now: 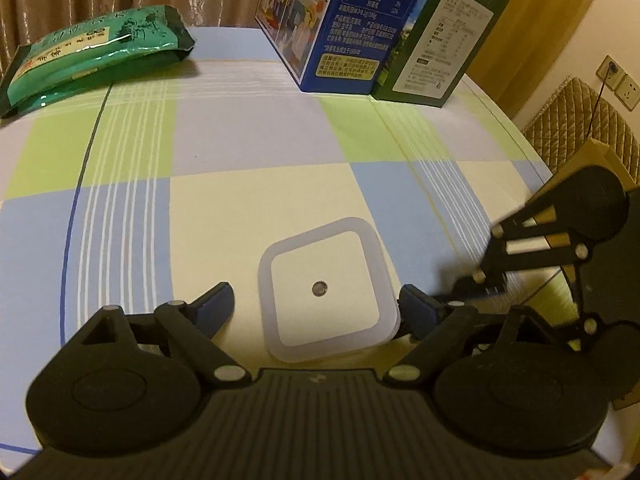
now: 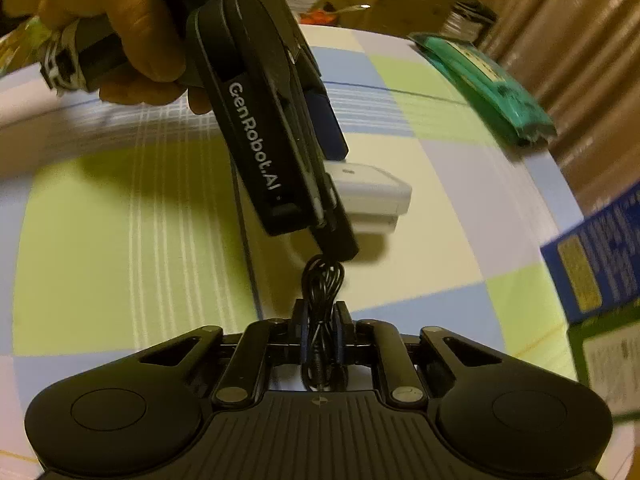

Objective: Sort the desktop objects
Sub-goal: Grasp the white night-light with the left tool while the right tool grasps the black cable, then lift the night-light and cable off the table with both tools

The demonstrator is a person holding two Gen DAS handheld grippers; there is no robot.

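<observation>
A white square night light (image 1: 324, 288) with a small round sensor lies flat on the checked tablecloth (image 1: 240, 184). My left gripper (image 1: 316, 294) is open and straddles it. Its right finger sits at the light's edge, and the left finger stands apart from it. In the right wrist view the same light (image 2: 372, 192) shows between the left gripper's blue pads (image 2: 332, 132), with a person's hand (image 2: 112, 20) on the handle. My right gripper (image 2: 320, 308) is shut on a coiled black cable (image 2: 324, 280), just beside the left gripper's near finger. It also shows blurred at the right edge (image 1: 490, 284) of the left wrist view.
A green foil packet (image 1: 96, 52) lies at the far left of the table. A blue carton (image 1: 332, 28) and a dark green box (image 1: 440, 48) stand upright at the back. A quilted chair back (image 1: 580, 120) is beyond the table's right edge. Curtains hang behind.
</observation>
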